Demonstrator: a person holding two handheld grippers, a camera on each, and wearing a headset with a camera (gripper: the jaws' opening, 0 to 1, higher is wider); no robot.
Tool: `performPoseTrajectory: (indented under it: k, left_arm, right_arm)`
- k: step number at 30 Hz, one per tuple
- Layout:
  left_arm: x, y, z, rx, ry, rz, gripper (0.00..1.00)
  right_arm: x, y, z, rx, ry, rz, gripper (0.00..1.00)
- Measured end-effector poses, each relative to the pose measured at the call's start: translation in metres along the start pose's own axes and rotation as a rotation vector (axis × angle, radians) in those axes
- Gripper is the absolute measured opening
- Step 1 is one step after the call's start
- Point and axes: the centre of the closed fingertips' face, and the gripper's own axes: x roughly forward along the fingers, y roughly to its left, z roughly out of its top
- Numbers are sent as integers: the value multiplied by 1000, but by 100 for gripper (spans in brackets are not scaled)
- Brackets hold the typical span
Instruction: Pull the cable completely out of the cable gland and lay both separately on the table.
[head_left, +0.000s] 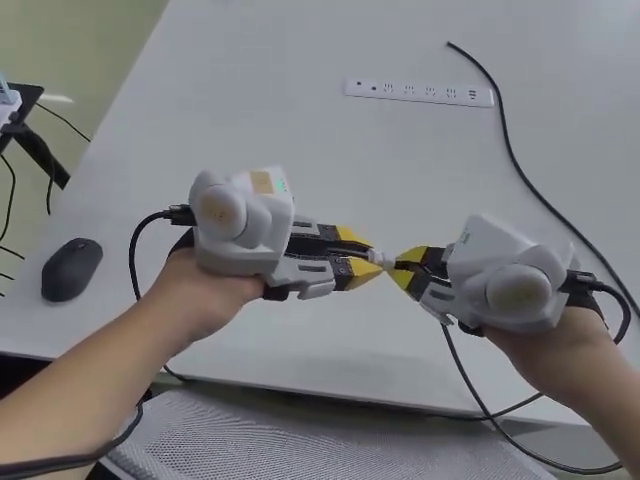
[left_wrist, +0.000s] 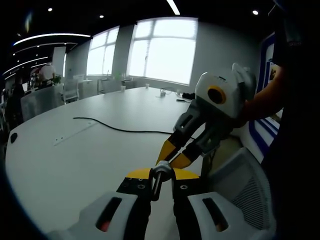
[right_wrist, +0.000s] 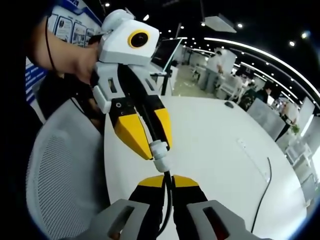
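Both grippers meet tip to tip in the air above the table's near edge. My left gripper (head_left: 372, 266) is shut on the small white cable gland (head_left: 384, 259); in the left gripper view the gland (left_wrist: 161, 172) sits between its yellow-tipped jaws (left_wrist: 161, 179). My right gripper (head_left: 405, 268) faces it and is shut on the black cable (right_wrist: 168, 182), just behind the gland (right_wrist: 159, 150). In the right gripper view the cable runs down between that gripper's fingers (right_wrist: 168, 186). The cable still enters the gland.
The white table (head_left: 300, 130) carries a white power strip (head_left: 420, 92) at the back, a long black cord (head_left: 520, 160) on the right and a dark mouse (head_left: 70, 268) at the left edge. A grey mesh chair (head_left: 300, 440) stands below the near edge.
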Motion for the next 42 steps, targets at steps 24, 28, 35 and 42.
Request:
performPoseTrajectory:
  k: [24, 28, 35, 42]
  left_arm:
    - [2, 0, 3, -1, -8, 9, 15]
    - [2, -1, 6, -13, -18, 10, 15]
    - [1, 0, 9, -18, -26, 17, 15]
    - [1, 1, 8, -19, -21, 25, 15]
  right_arm:
    - [-7, -10, -36, 147, 63, -28, 0]
    - [-11, -13, -42, 187, 68, -38, 0]
    - [-17, -17, -53, 227, 79, -49, 0]
    - [-20, -18, -61, 239, 84, -55, 0]
